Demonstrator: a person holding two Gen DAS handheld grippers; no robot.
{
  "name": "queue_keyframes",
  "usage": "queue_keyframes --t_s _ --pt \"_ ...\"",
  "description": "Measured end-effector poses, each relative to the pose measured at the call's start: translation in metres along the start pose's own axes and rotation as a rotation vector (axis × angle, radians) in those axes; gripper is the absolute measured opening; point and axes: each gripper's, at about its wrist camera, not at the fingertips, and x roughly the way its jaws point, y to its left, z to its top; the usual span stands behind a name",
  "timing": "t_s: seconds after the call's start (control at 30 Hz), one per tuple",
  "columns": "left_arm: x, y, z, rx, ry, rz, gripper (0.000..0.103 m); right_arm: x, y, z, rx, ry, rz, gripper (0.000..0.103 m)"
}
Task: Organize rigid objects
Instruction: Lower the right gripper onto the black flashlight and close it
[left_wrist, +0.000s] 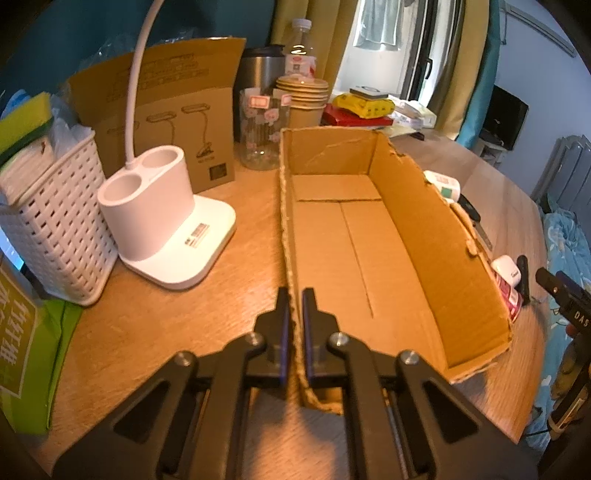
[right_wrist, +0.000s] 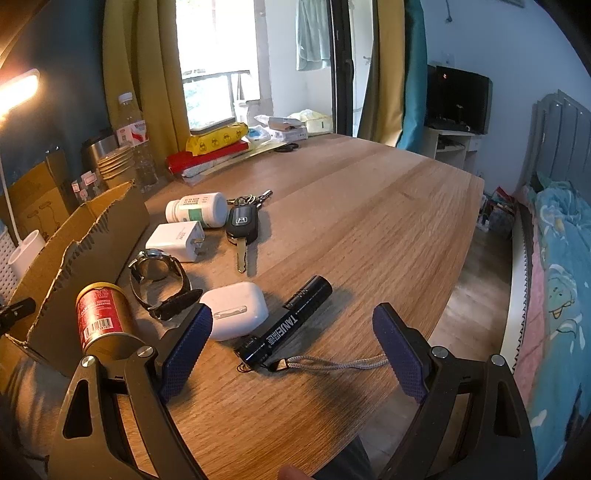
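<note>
Left wrist view: basket (left_wrist: 55, 221), lamp base (left_wrist: 166, 229), then the left gripper (left_wrist: 295, 306) clamped on the near left wall of the empty box (left_wrist: 424, 229). Right wrist view: can (right_wrist: 101, 314), watch (right_wrist: 159, 277), earbud case (right_wrist: 234, 308) and flashlight (right_wrist: 288, 321) lie on the table (right_wrist: 369, 221), ahead of the wide-open, empty right gripper (right_wrist: 291, 332).

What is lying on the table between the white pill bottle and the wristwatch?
A white charger plug lies between the pill bottle and the wristwatch, beside the cardboard box. The right wrist view shows it.
</note>
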Motion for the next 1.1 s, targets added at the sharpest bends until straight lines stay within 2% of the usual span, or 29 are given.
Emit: queue_keyframes --t_s 0.67,0.9,1.1 --pt "-0.001 0.000 0.000 0.006 0.005 -0.025 0.006 0.027 -0.008 0.002 -0.015 0.029 -0.048 0.090" --pt "0.000 0.000 0.000 0.010 0.003 -0.029 0.006 0.035 -0.003 0.001 -0.035 0.036 -0.065 0.083" --pt "0.000 -0.001 0.000 0.014 0.003 -0.033 0.006 0.037 -0.007 0.001 -0.022 0.051 -0.047 0.075"
